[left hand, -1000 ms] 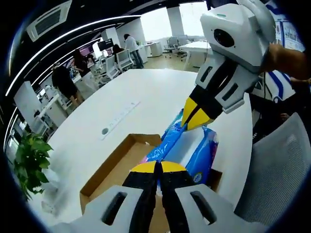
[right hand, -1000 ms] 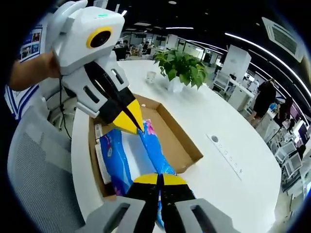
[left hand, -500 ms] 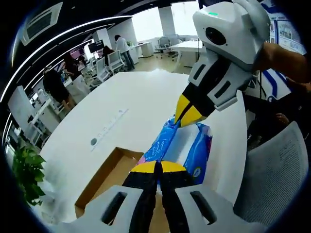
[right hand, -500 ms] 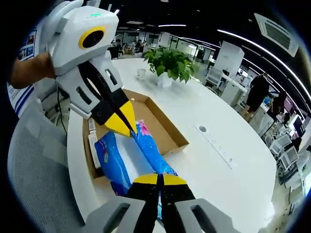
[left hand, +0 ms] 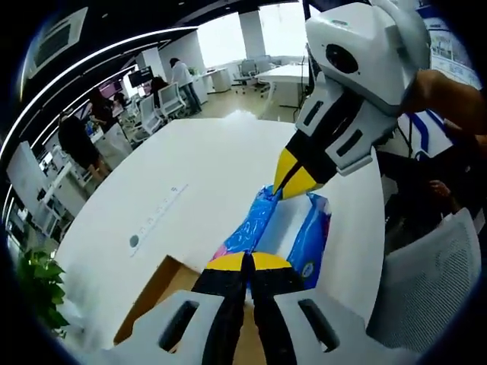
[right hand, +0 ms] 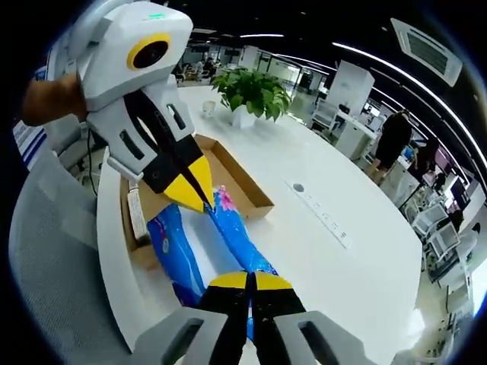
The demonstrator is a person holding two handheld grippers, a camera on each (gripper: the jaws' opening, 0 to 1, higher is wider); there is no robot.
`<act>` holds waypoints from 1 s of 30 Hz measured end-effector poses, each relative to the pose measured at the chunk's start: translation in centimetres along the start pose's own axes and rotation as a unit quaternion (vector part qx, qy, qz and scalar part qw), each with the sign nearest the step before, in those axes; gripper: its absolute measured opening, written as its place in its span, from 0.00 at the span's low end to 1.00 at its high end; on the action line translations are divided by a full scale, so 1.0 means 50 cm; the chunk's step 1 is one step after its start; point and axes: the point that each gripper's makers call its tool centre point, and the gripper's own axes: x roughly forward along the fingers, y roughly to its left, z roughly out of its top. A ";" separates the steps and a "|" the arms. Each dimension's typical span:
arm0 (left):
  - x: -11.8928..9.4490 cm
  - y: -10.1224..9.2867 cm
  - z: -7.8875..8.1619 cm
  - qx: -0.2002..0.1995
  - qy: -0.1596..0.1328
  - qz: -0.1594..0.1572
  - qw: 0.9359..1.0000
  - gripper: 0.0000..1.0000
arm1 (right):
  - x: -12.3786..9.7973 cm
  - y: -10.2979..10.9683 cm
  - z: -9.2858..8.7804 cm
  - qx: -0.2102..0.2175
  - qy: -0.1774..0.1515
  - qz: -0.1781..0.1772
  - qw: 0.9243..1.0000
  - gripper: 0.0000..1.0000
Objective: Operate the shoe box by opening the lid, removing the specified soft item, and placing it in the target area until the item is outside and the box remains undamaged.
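Both hand-held grippers pinch the blue soft pack (right hand: 199, 245) – the left hand-held gripper (left hand: 247, 262) at one end, the right hand-held gripper (right hand: 248, 280) at the other. The open shoe box (right hand: 242, 190) sits on the white counter (right hand: 335, 266).

White table (right hand: 319, 251) bears shoe box (right hand: 228, 176) and potted plant (right hand: 247, 95).

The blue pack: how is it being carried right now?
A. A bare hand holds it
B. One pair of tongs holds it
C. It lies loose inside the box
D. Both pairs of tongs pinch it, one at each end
D: the left tongs and right tongs each pinch an end of the blue pack.
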 end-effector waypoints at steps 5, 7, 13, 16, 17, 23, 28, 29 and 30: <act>0.027 -0.016 0.023 0.009 0.000 -0.010 1.000 0.00 | -0.013 -0.023 -0.027 0.002 0.007 -0.008 1.000 0.00; 0.037 -0.024 0.031 0.013 0.000 -0.016 1.000 0.00 | -0.018 -0.031 -0.038 0.002 0.010 -0.011 1.000 0.00; 0.067 -0.037 0.052 0.020 0.001 -0.025 0.999 0.00 | -0.029 -0.055 -0.067 0.001 0.018 -0.018 1.000 0.00; 0.082 -0.044 0.062 0.022 0.001 -0.030 0.999 0.00 | -0.032 -0.070 -0.082 0.001 0.023 -0.021 1.000 0.00; 0.089 -0.047 0.067 0.023 0.001 -0.031 0.999 0.00 | -0.034 -0.075 -0.088 0.000 0.025 -0.022 0.999 0.00; 0.122 -0.064 0.085 0.024 0.002 -0.044 0.999 0.00 | -0.044 -0.104 -0.117 -0.005 0.035 -0.029 0.999 0.00; 0.151 -0.078 0.099 0.024 0.001 -0.053 0.998 0.00 | -0.050 -0.124 -0.146 -0.008 0.044 -0.034 0.998 0.00; 0.157 -0.081 0.102 0.024 0.000 -0.055 0.998 0.00 | -0.050 -0.126 -0.151 -0.008 0.045 -0.034 0.998 0.00; 0.161 -0.082 0.105 0.024 0.000 -0.057 0.998 0.00 | -0.050 -0.130 -0.156 -0.009 0.046 -0.036 0.998 0.00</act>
